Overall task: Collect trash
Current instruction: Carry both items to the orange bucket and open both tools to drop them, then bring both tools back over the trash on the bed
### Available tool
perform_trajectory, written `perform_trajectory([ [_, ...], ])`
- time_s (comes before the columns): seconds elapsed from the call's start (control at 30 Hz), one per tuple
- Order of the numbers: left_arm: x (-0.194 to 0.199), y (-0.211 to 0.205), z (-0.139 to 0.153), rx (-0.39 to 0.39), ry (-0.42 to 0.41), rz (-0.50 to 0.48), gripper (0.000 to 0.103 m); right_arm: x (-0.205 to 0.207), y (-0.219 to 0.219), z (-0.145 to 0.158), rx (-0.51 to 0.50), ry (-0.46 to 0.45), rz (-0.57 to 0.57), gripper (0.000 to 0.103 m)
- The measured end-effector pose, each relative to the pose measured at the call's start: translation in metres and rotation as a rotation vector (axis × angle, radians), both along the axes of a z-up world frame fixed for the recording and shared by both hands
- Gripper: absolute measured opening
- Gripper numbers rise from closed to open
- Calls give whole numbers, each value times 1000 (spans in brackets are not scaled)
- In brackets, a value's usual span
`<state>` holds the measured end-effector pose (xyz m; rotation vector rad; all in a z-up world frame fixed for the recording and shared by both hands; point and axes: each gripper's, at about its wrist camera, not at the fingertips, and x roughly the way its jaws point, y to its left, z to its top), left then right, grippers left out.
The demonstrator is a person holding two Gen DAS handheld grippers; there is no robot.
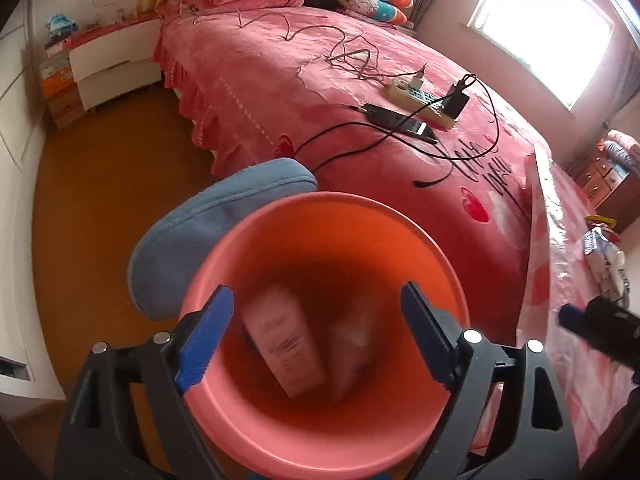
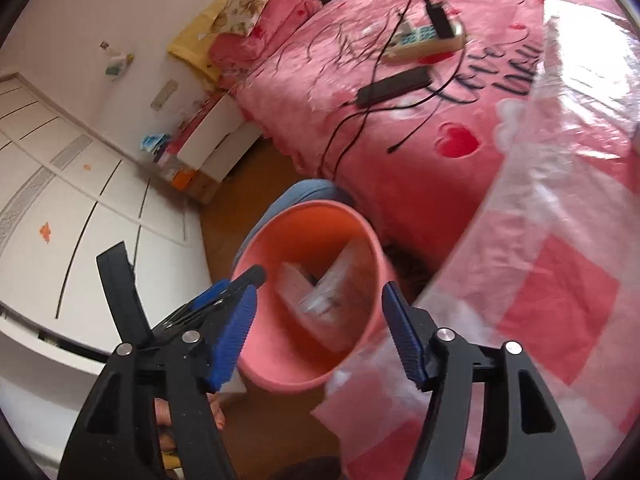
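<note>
Both hand-held grippers hung over the pink bin [image 1: 320, 320], likely because it was the drop point for trash. The left hand-held gripper [image 1: 316, 336] and the right hand-held gripper [image 2: 320, 320] each had jaws apart, with nothing between them. Two pale packets [image 1: 284, 344] lay inside the bin, which stood on the floor beside the bed [image 1: 280, 80]. One bin, one power strip [image 1: 420, 100].
</note>
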<state>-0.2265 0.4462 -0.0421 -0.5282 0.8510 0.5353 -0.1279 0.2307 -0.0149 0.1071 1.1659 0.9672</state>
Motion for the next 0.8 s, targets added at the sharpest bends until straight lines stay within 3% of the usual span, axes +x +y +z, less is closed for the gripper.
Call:
perform_trajectory([
  [0.1,-1,-2,5,54,-29,-10,86,4,-19,6,3,-37,-55,80],
  [0.23,-6,-12,17,132,-128,-43,86,1,-39,14,-15,-108,-101,81],
  [0.47,4,-38,36,264,-210,-132,86,-15,-70,16,-23,-244,-135,82],
  [0.8,12,-60,51,244,-283,-201,86,-41,-104,28,-16,-436,-195,89],
])
